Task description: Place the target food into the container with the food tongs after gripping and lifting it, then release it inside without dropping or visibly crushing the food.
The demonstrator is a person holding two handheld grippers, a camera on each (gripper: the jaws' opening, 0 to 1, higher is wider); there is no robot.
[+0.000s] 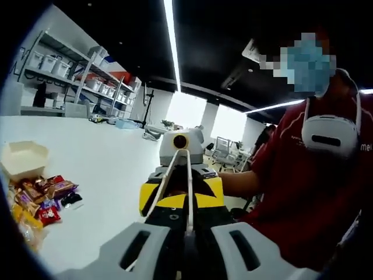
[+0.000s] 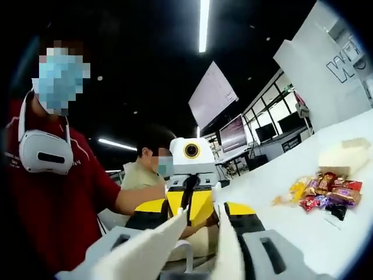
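Note:
Facing each other close above the white table (image 1: 111, 169), the two grippers share a pair of cream food tongs (image 2: 154, 248). My right gripper (image 2: 189, 233) is shut on the tongs, whose broad arms rise between its jaws. In the left gripper view the tongs (image 1: 187, 186) run as thin white arms from the yellow-and-black right gripper (image 1: 180, 195) toward my left gripper (image 1: 189, 233). One arm reaches into the narrow gap between the left jaws; whether they hold it is unclear. Wrapped snacks (image 1: 44, 198) (image 2: 326, 195) lie in a pile beside an open cream box (image 1: 23, 157) (image 2: 345, 153).
A person in a red shirt (image 1: 315, 192) (image 2: 52, 204) stands right behind the grippers, with another person (image 2: 145, 169) further back. Metal shelves with bins (image 1: 76, 76) line the far wall. Bare white tabletop (image 2: 291, 233) lies between the grippers and the snacks.

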